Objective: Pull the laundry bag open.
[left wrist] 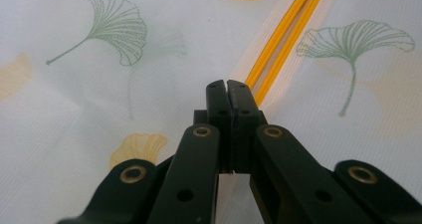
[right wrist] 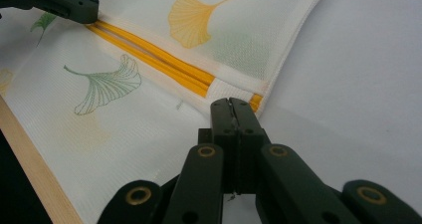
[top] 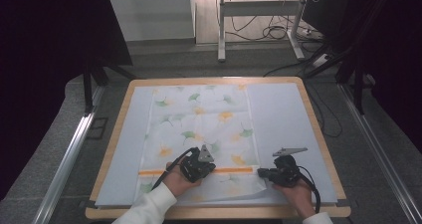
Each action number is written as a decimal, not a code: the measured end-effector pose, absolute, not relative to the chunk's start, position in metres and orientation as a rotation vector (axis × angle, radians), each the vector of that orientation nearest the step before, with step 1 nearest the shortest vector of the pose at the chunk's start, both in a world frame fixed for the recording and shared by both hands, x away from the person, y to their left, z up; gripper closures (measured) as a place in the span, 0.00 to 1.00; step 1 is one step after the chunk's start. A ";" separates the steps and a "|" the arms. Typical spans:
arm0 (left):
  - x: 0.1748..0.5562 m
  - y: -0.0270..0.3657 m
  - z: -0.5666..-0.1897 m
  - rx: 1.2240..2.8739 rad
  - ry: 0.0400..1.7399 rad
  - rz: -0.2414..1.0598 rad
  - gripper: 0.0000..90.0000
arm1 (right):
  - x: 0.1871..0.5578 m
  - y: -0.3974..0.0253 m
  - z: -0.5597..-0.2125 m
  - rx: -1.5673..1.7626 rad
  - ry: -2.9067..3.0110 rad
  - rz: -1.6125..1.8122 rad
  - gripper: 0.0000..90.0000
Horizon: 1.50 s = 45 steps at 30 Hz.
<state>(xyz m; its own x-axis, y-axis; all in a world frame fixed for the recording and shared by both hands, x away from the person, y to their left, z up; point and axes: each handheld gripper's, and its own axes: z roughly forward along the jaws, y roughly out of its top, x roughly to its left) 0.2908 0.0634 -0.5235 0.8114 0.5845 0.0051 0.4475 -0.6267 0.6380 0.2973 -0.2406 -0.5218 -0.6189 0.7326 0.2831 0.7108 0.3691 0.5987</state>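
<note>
- Jaws of the left gripper [left wrist: 229,87] are pressed together, tips resting on the mesh laundry bag [top: 199,119] right at its yellow zipper [left wrist: 283,32], which runs off toward 1 o'clock in the left gripper view; whether they pinch anything I cannot tell.
- Right gripper [right wrist: 232,104] is likewise closed, tips at the bag's edge where the zipper ends.
- Bag lies flat, centred on the pale sheet [top: 283,114] covering the wooden table [top: 318,129]; both grippers sit at its 6 o'clock end.
</note>
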 end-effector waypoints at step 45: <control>0.285 0.102 -0.523 2.360 0.842 0.296 1.00 | 0.297 -0.241 -0.522 1.364 2.572 1.102 0.99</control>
